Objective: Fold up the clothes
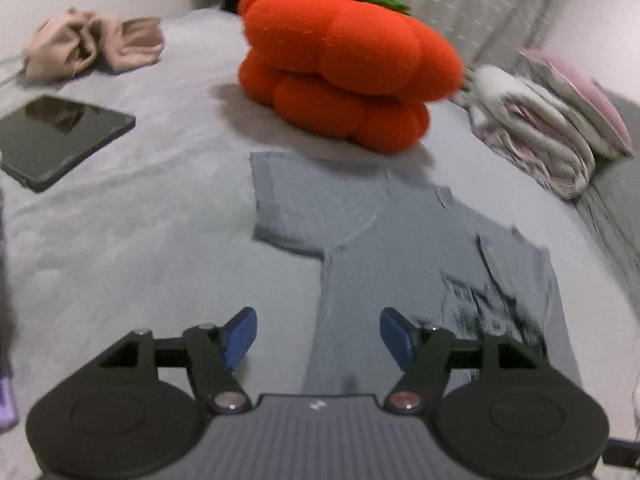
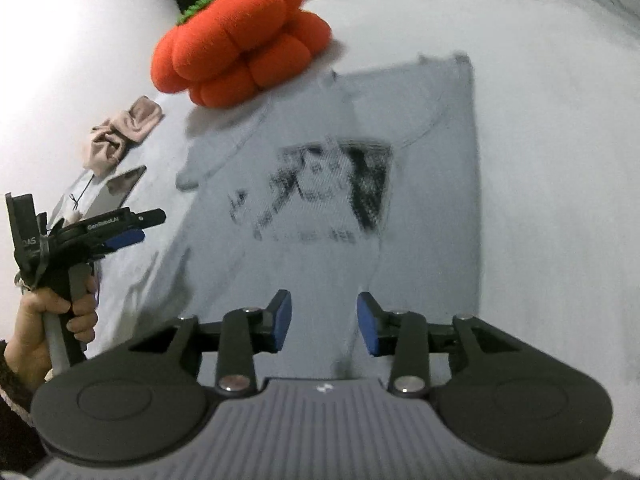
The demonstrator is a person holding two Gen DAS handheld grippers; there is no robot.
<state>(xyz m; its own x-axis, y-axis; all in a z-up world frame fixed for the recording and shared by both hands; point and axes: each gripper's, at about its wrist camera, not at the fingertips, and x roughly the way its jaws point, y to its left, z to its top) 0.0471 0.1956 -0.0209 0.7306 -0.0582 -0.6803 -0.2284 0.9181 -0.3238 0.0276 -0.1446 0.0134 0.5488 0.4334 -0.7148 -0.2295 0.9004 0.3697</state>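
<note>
Right wrist view: grey T-shirt [image 2: 352, 184] flat on bed [image 2: 560, 160], long axis running away from right gripper [image 2: 323, 322], directly below-ahead; collar far end. Left gripper [image 1: 318, 334] over shirt's left edge. Both grippers released, empty.

Quick count of what's on the bed: one grey printed t-shirt [image 2: 332, 208], one orange pumpkin plush [image 1: 344, 64], one black tablet [image 1: 60, 140], one crumpled beige garment [image 1: 92, 44], and one stack of folded laundry [image 1: 548, 120] (can't tell how many pieces are in it). Plus two handheld grippers: left gripper [image 1: 318, 338] and right gripper [image 2: 323, 324].
</note>
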